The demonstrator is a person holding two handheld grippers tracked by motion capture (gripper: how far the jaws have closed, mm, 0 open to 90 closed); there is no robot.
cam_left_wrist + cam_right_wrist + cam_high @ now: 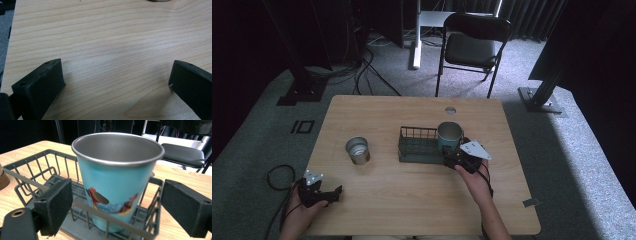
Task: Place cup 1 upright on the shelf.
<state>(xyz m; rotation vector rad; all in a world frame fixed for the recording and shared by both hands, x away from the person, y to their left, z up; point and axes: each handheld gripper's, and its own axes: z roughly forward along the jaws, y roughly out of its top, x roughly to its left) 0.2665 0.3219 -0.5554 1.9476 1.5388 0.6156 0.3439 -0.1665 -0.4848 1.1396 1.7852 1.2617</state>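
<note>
Right hand-held gripper (117,207) facing the teal cup (117,182), which stands upright at the right end of the wire basket (30,170) on the table (412,200). The cup lies straight ahead of this gripper, centred between its two jaws; the jaws stand spread wide, clear of the cup wall on both sides and grasping nothing, with the basket's near rail between them and the cup. The cup's long axis is vertical, so the jaws flank its sides. Left hand-held gripper (324,192), likewise released and empty over bare table, lies well apart; the steel cup (357,150) stands ahead of it. The right hand (474,182) is much the nearer to the teal cup.
</note>
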